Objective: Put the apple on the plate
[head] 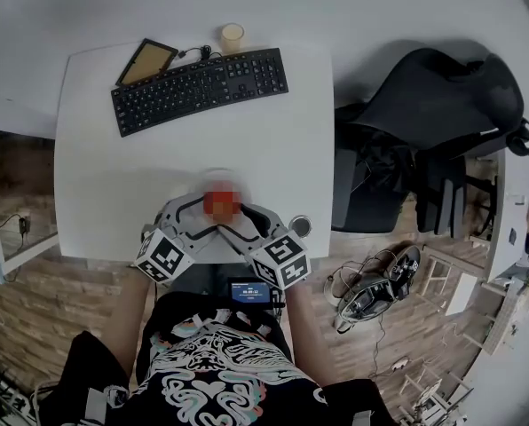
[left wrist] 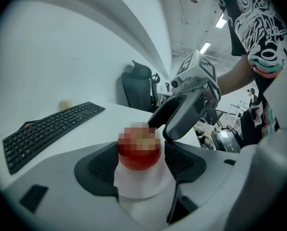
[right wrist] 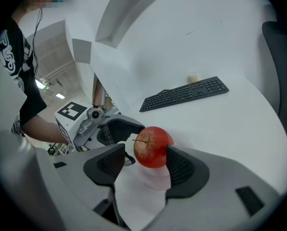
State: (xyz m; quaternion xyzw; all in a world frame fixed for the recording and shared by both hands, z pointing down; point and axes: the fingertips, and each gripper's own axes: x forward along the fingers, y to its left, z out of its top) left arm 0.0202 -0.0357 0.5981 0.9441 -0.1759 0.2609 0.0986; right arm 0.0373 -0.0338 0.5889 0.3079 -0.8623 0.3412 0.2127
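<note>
White surface (head: pixel 105 167) (keyboard (head: pixel 200 87) at the far edge), office chair (head: pixel 433 122), wooden floor (head: pixel 371 344). Left gripper (left wrist: pixel 140 160) clasps the apple (right wrist: pixel 153 147); the right gripper (right wrist: pixel 146 160), jaws parted, flanks it.

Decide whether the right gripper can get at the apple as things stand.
Probably yes: the apple sits between the right gripper's spread fingers. The left gripper flanks the same apple closely, which may hinder a clean grip.
</note>
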